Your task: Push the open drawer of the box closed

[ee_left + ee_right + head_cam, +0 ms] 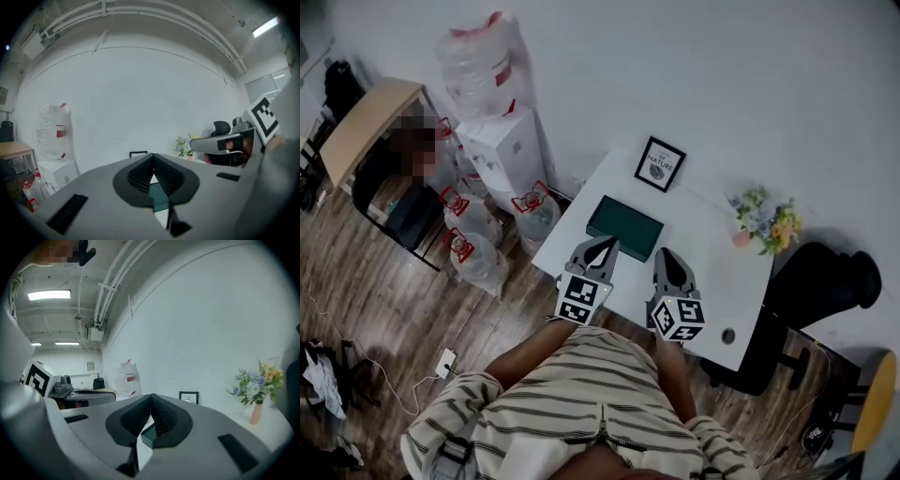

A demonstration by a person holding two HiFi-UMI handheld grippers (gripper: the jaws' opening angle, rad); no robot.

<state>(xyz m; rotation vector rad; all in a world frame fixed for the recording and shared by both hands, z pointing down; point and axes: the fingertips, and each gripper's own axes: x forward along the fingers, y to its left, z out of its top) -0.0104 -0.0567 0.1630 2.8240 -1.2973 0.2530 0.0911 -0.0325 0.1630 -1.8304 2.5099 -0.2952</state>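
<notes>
Standing across the middle of the head view, the white table (712, 281) carries everything that matters here, set against the wall so its near edge faces the person. On its left half lies the dark green box (624, 227), flat and low, a long side turned toward the person; from above its drawer cannot be told from its body, so which face is open is unclear. Both claws hover over the table's near edge, apart from the box. The left gripper (602, 246) points at the box's near side, and the right gripper (670, 255) is just beside it. Each has its jaws pressed together with nothing between them, probably so the tips make one blunt nose for pushing. Behind the box a small framed picture (660, 164) stands, and a pink vase of flowers (764, 223) sits at the far right corner, both well out of the pushing line.
</notes>
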